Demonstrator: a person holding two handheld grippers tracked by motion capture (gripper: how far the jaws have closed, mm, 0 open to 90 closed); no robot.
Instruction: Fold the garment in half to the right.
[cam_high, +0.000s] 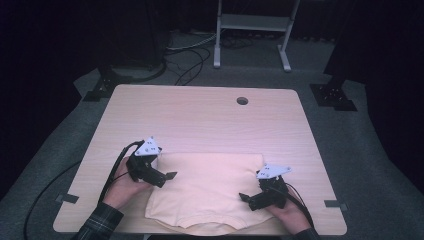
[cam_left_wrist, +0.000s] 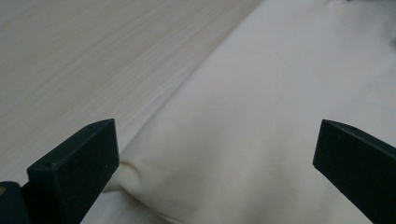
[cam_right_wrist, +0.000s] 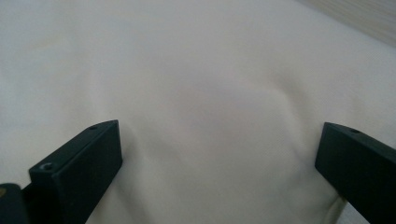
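Note:
A folded cream cloth lies flat on the near half of the wooden table. My left gripper hovers at the cloth's left edge, open, jaws wide apart over the cloth and its folded edge. My right gripper sits over the cloth's right part, open too, with smooth cream fabric between and beyond its jaws. Neither gripper holds anything.
A round cable hole sits near the table's far edge. Beyond the table a grey metal stand and loose cables lie on the dark floor. Black stand feet flank the far corners.

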